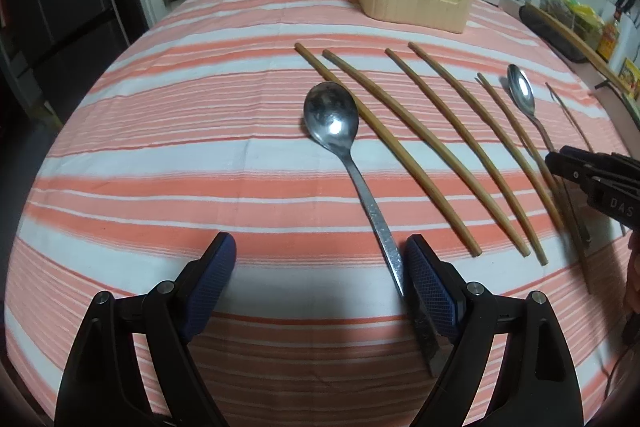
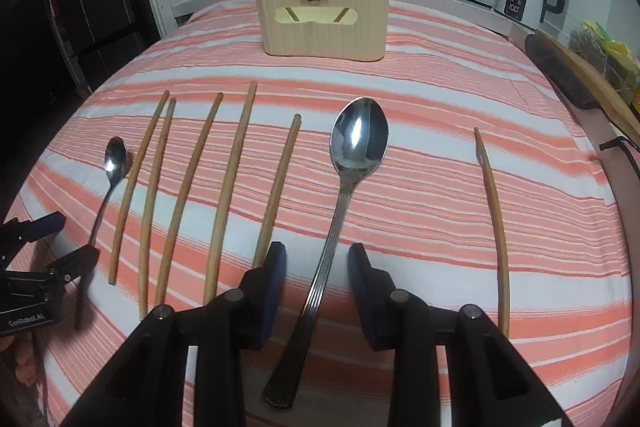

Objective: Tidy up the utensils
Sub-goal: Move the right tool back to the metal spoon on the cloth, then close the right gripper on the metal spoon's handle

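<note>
- I've got the desk point(image 2: 460, 187) under a cloth of orange and white stripes.
- Cream utensil holder point(image 2: 324, 23) stands at the far side.
- Big ridged-handle spoon point(image 2: 340, 211) lies centre.
- Five wooden chopsticks point(image 2: 228, 187) to its left, side by side.
- Small spoon point(image 2: 110, 171) at far left.
- One lone chopstick point(image 2: 494, 211) well apart on the right.

Right wrist view: utensil holder point(image 2: 322, 17) at 12 o'clock on striped cloth point(image 2: 440, 187). Large spoon point(image 2: 340, 211) centre; five chopsticks point(image 2: 230, 183) at 9 o'clock, small spoon point(image 2: 110, 179) beyond; single chopstick point(image 2: 494, 223) at 3 o'clock.
</note>
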Motion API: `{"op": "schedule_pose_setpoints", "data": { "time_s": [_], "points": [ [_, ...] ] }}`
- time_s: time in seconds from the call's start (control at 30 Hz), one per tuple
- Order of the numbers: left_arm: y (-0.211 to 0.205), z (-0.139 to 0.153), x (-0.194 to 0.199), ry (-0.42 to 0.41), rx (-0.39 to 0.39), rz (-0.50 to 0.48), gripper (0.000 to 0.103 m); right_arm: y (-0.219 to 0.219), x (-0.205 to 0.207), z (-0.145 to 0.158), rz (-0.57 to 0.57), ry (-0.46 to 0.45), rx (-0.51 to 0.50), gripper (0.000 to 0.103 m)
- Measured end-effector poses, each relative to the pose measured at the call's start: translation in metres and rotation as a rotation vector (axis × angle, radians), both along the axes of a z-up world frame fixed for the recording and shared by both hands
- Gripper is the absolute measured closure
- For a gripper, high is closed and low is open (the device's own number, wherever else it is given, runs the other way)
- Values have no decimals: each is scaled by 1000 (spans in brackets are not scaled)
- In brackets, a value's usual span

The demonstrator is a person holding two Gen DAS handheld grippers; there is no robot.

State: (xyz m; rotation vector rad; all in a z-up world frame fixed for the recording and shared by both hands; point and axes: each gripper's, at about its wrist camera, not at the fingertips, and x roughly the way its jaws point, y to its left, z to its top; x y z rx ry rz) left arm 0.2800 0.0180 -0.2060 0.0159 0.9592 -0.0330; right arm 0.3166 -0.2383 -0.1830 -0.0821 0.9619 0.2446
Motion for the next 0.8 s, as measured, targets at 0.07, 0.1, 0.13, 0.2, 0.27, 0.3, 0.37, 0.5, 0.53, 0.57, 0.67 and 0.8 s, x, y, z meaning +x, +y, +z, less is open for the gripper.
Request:
{"op": "schedule_pose_setpoints", "data": {
  "time_s": [0.07, 0.1, 0.13, 0.2, 0.27, 0.3, 0.37, 0.5, 0.53, 0.57, 0.67, 0.8],
  "points": [
    [4, 0, -1, 5, 1, 3, 15, -1, -1, 0, -3, -5, -25, 70],
    [8, 0, -1, 8, 1, 7, 15, -3, -1, 0, -7, -5, -32, 70],
    [11, 0, -1, 11, -1, 11, 15, -5, -2, 0, -12, -5, -35, 71],
    [16, 0, -1, 19, -1, 18, 15, -10, -2, 0, -15, -3, -36, 71],
    [19, 0, 0, 31, -2, 6, 15, -13, -2, 1, -13, 3, -31, 70],
    [19, 0, 1, 40, 0, -4, 14, -14, -3, 1, -5, 11, -26, 70],
    [19, 0, 3, 61, -6, -36, 10, -15, -4, 2, 15, 23, -25, 69],
    [12, -2, 10, 82, 7, -75, 3, -17, -5, 2, 43, 49, -17, 63],
    [10, -2, 13, 83, 4, -68, 3, -18, -4, 2, 40, 48, -18, 63],
    [9, -3, 15, 84, 3, -62, 2, -17, -2, 2, 36, 46, -16, 63],
    [6, -2, 24, 83, 6, -49, 2, -14, 5, 0, 28, 31, -14, 63],
    [5, -3, 37, 79, 6, -42, 2, -4, 17, -1, 27, 27, -41, 62]
  ]
}}
